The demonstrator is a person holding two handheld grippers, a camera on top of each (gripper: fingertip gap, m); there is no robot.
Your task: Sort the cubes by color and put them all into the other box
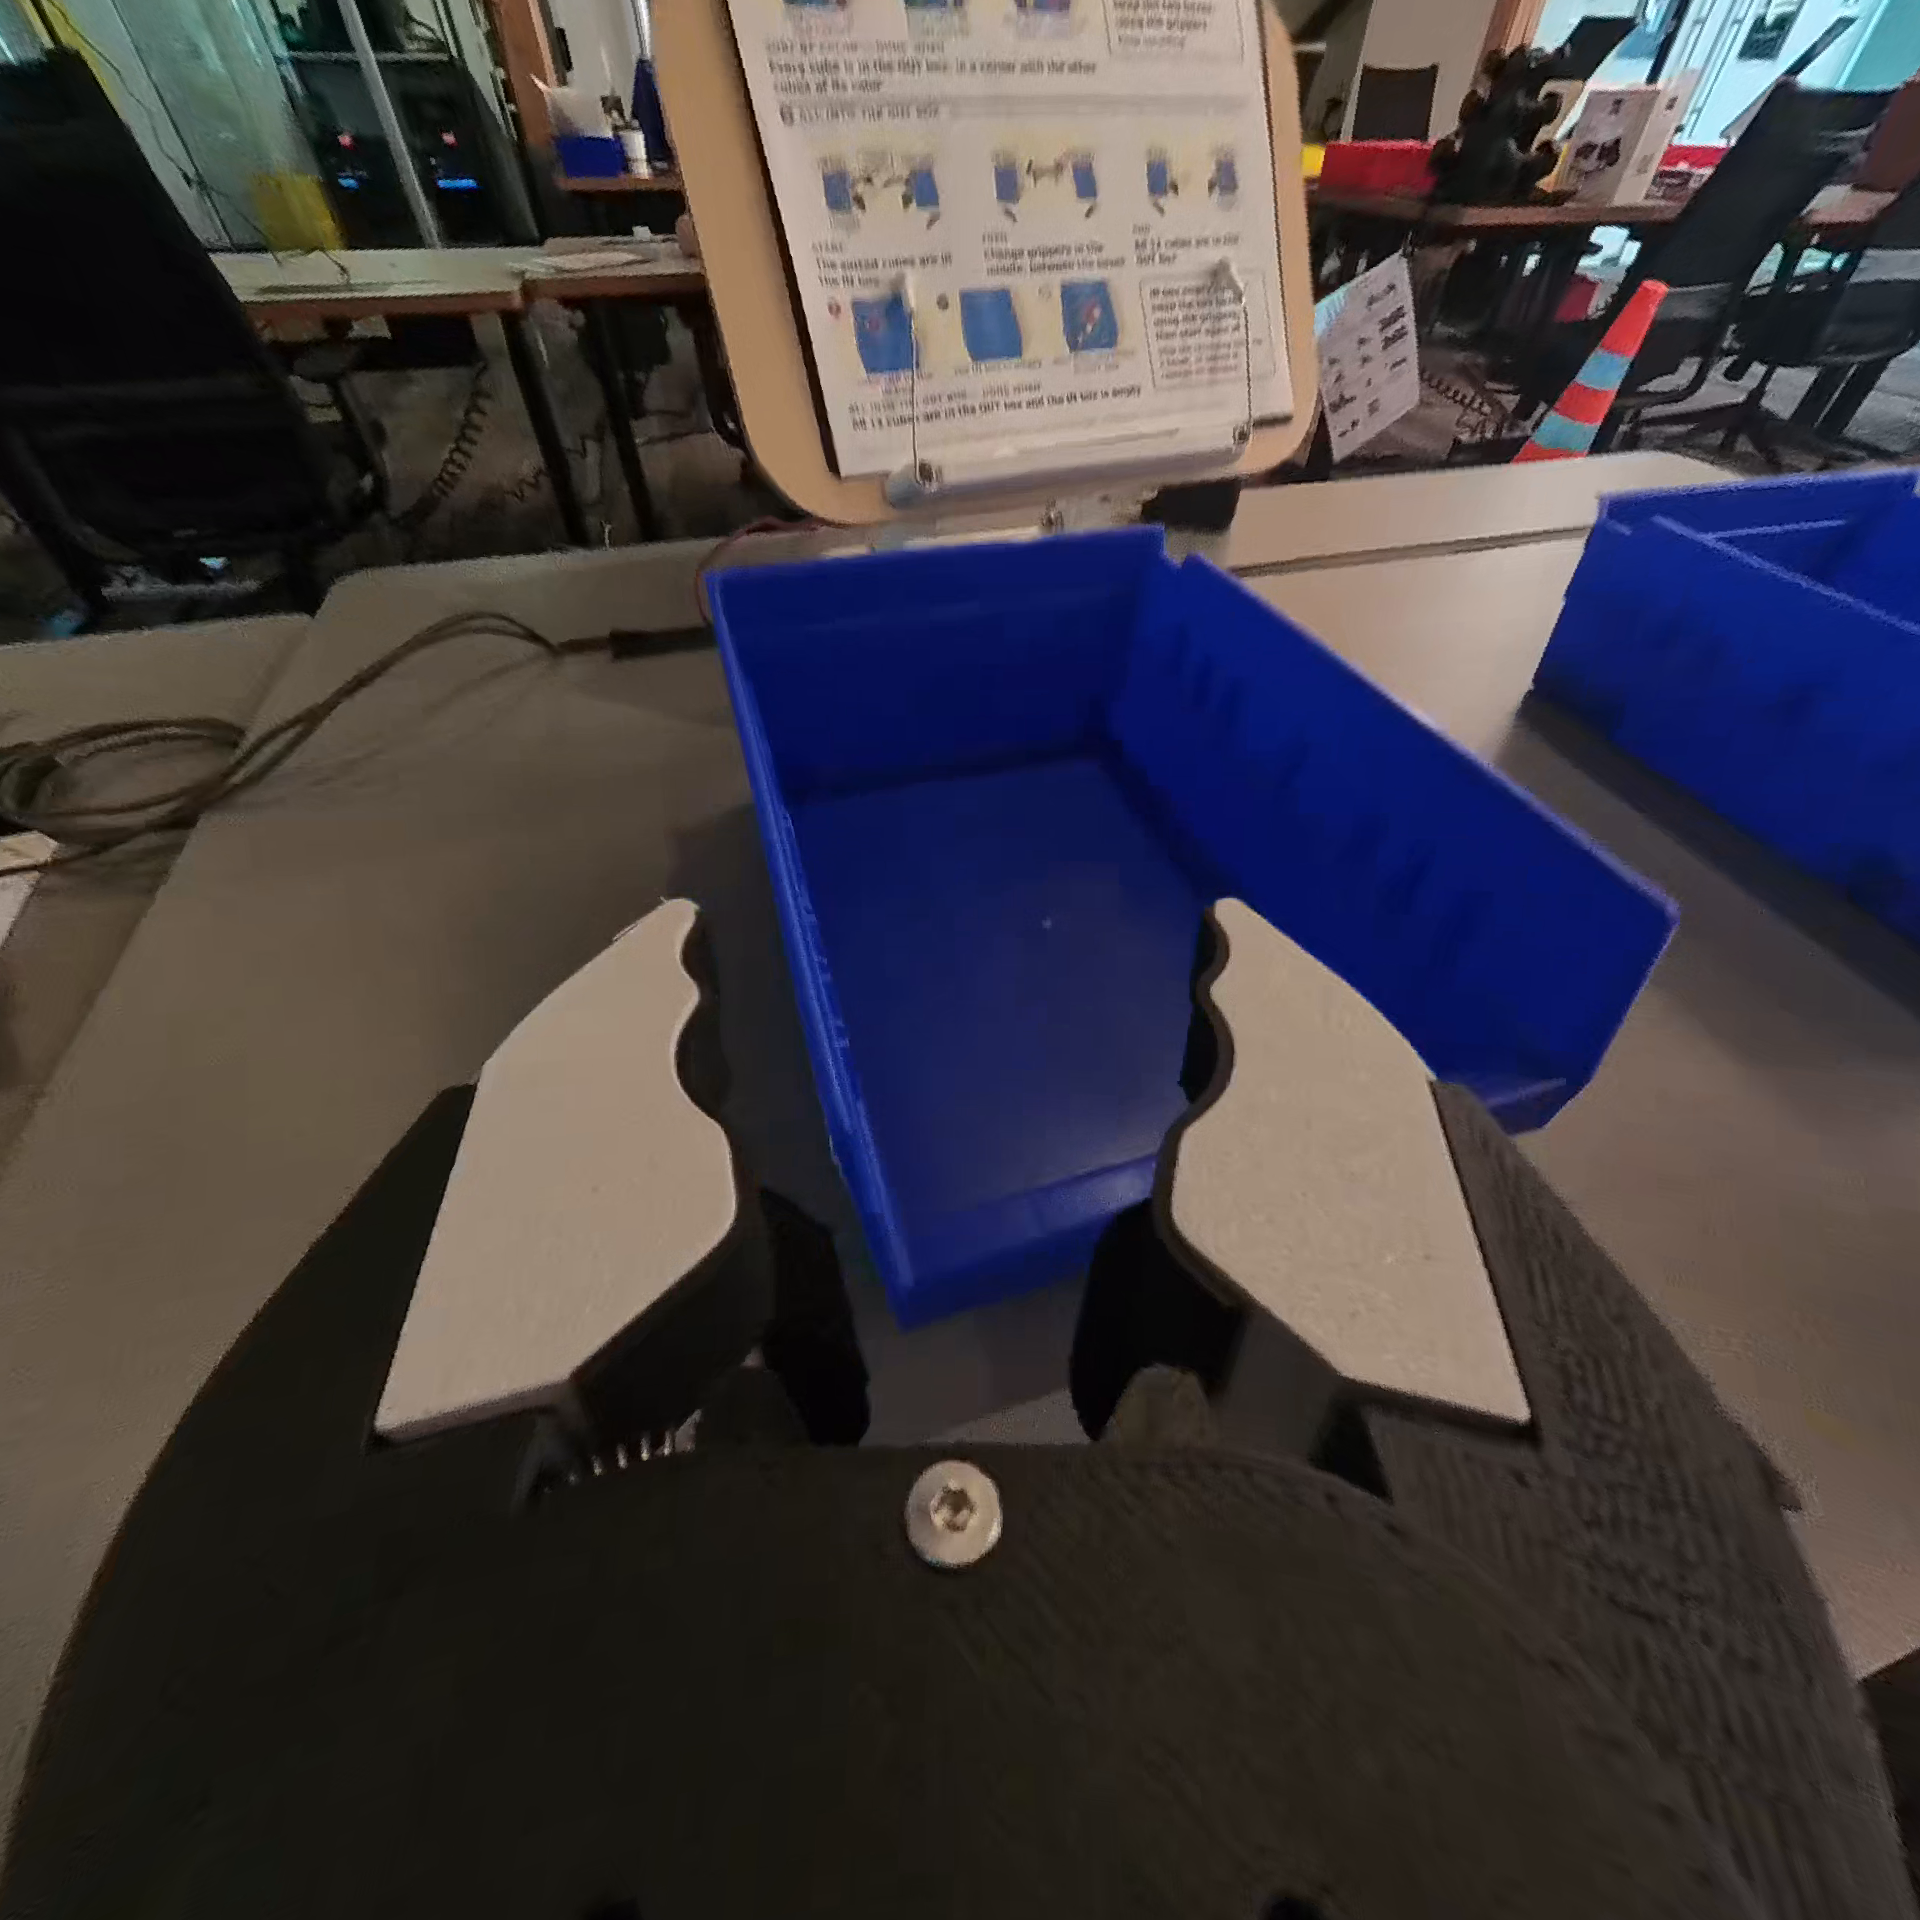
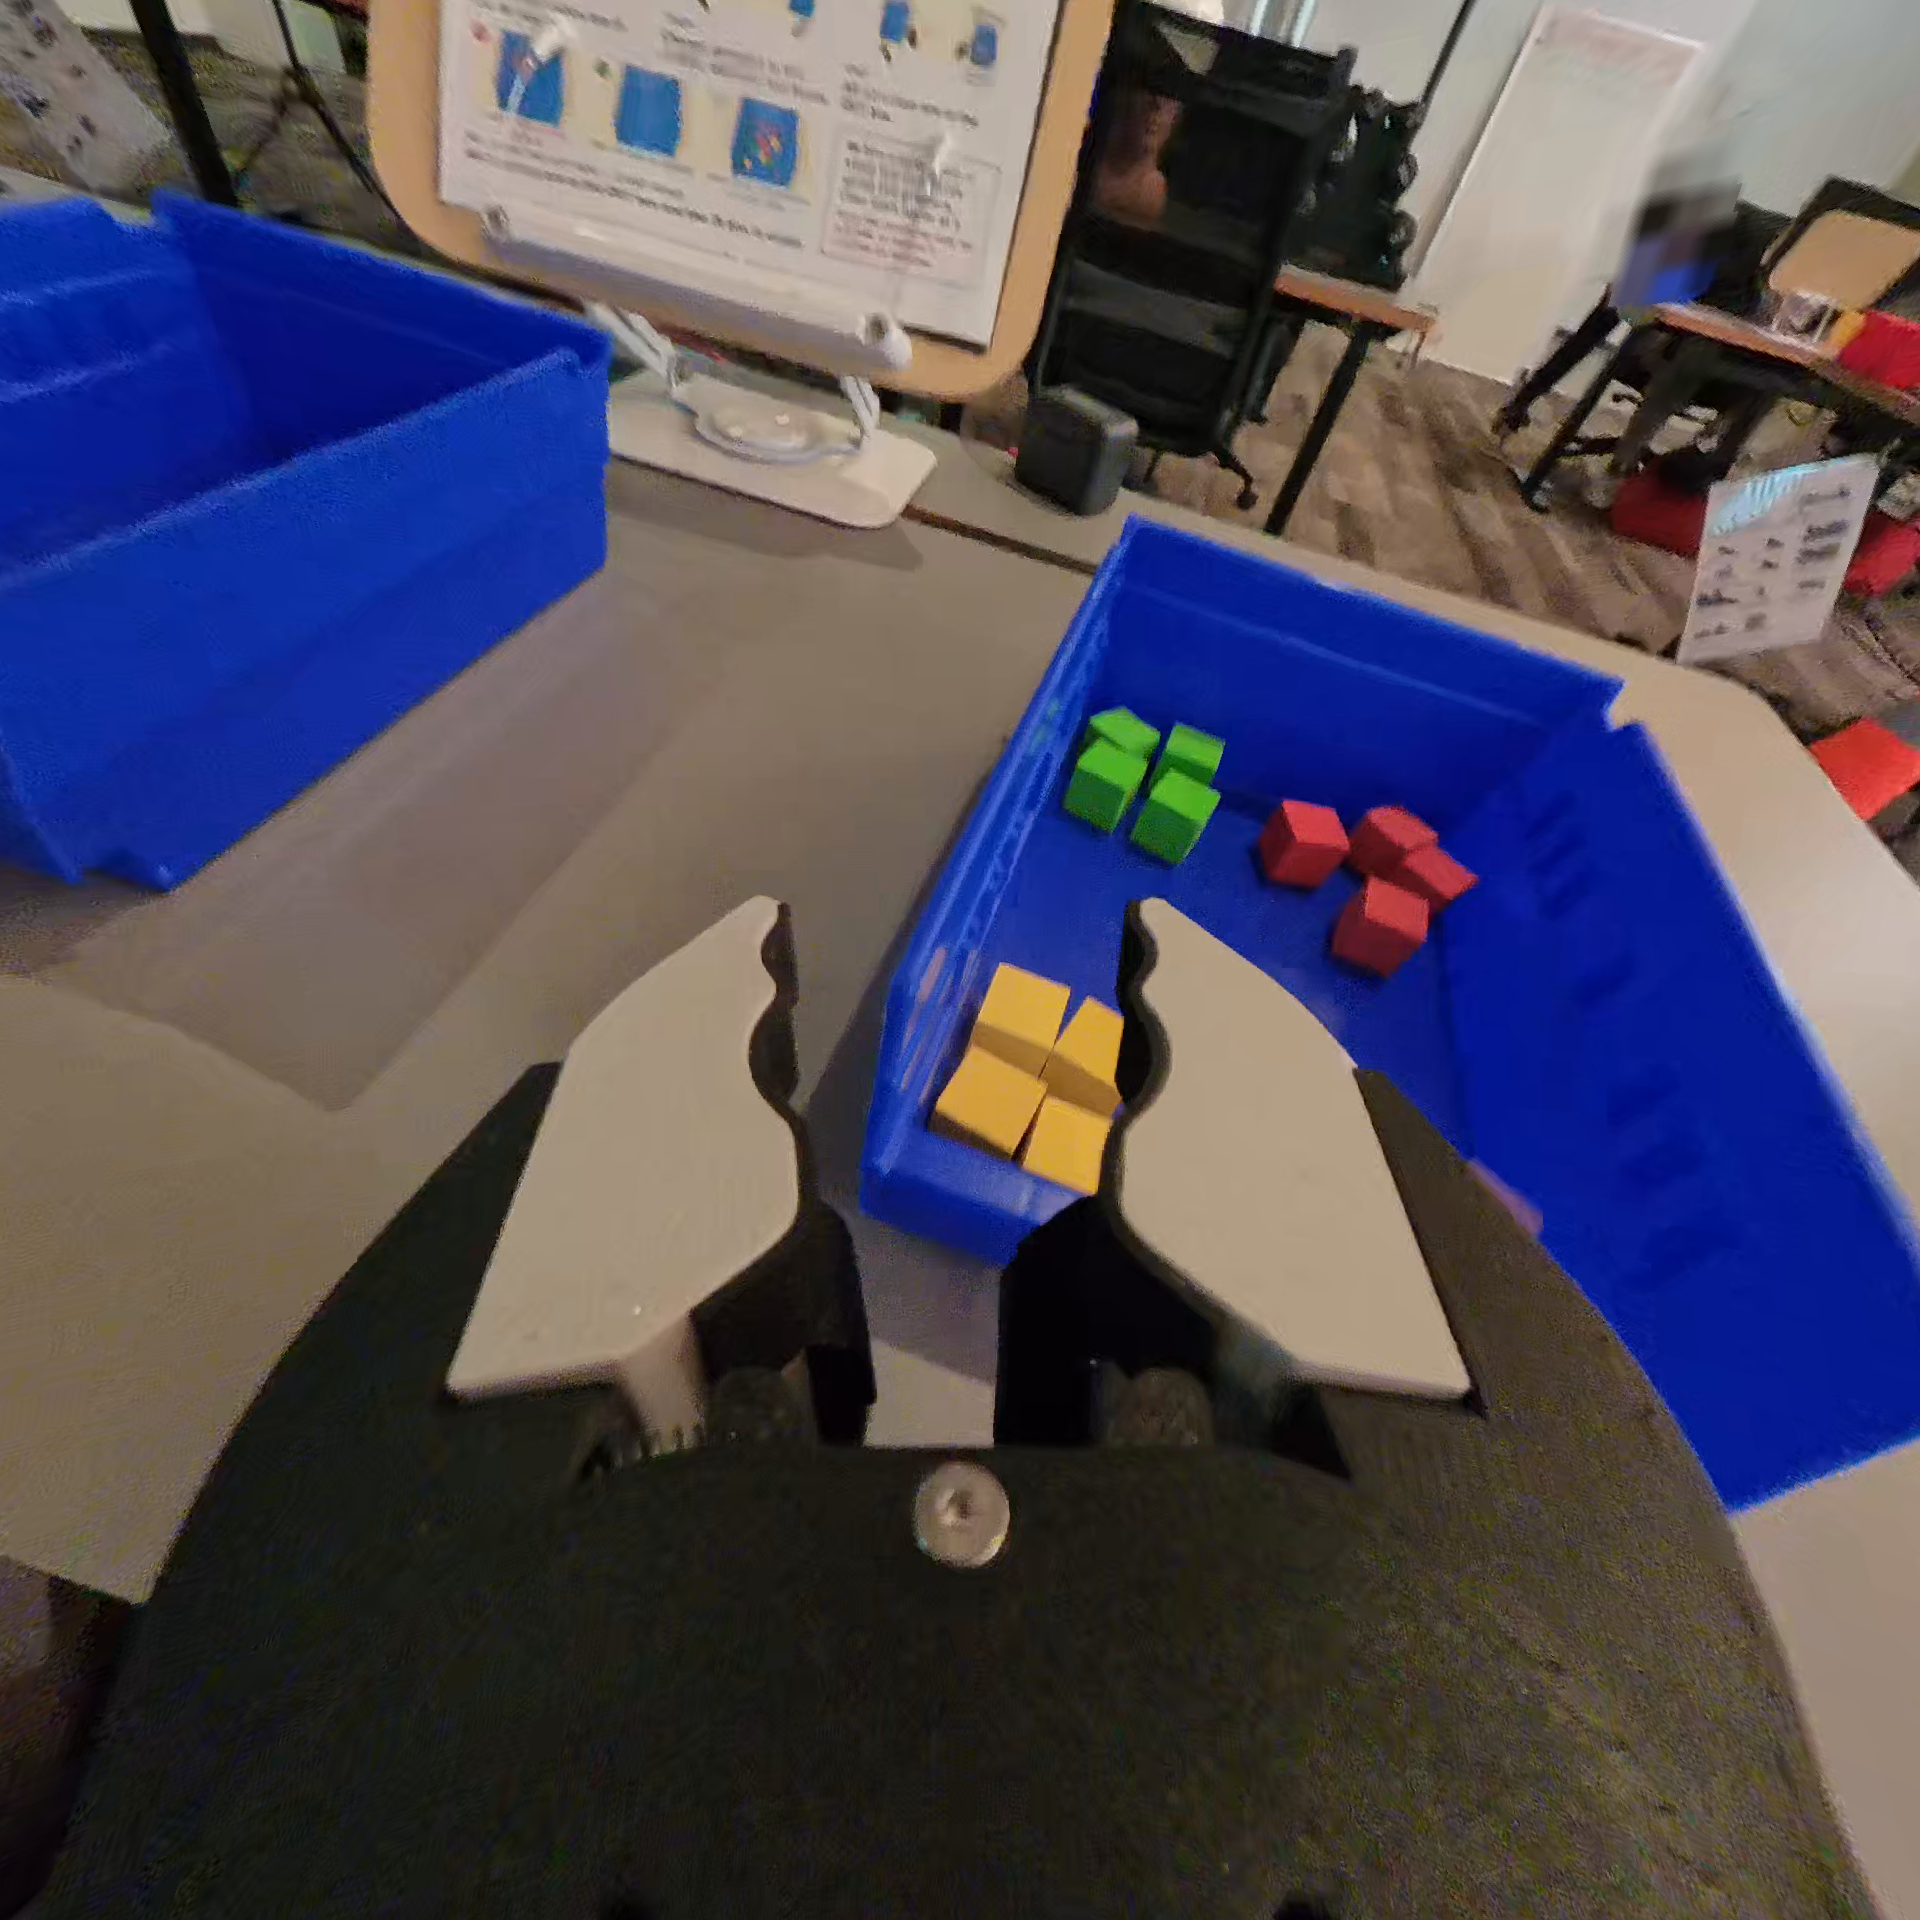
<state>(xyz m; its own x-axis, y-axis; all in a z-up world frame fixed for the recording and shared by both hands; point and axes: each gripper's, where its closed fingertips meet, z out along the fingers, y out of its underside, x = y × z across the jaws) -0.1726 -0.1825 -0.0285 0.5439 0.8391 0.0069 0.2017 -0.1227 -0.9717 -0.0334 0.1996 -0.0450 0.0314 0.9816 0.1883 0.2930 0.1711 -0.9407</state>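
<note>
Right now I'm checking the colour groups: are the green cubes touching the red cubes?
Apart. The right wrist view shows bare blue bin floor between the green cubes and the red cubes.

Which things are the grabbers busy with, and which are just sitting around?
Near the grabbers:
left gripper, open
empty blue bin
right gripper, open
blue bin with yellow cubes, green cubes, red cubes

Sitting around:
instruction board
cables
traffic cone

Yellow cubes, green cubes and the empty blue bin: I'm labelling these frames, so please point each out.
yellow cubes (image 2: pixel 1023 1070): right wrist view, top faces of the cluster.
green cubes (image 2: pixel 1138 779): right wrist view, middle of the cluster.
empty blue bin (image 1: pixel 997 977): left wrist view, bare floor.
</note>
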